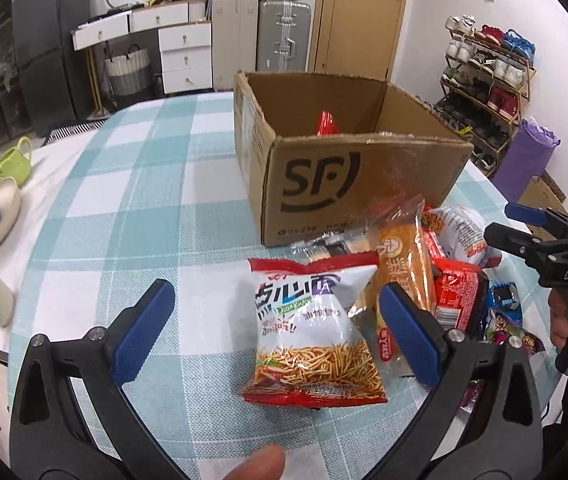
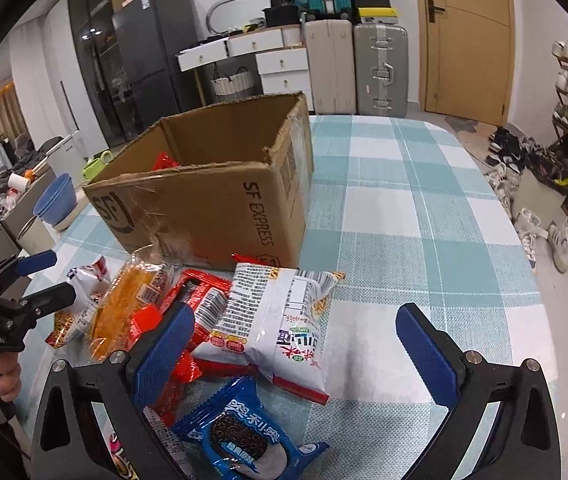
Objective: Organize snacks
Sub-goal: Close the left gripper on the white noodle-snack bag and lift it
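White and red crinkly noodle-snack bag is lying flat on the teal-and-white checked tablecloth, lower centre of the left wrist view, sitting btw the left gripper fingers, which are spread wide and not touching it afaict. Rest of the pile is bunching up just right of it: orange bread pack, red wrappers, and a blue Oreo cookie packet at the bottom of the right wrist view. Right gripper is hanging wide open w/ nothing in it. Open brown cardboard SF box is standing just behind the pile, upper centre, w/ a red wrapper poking up inside.
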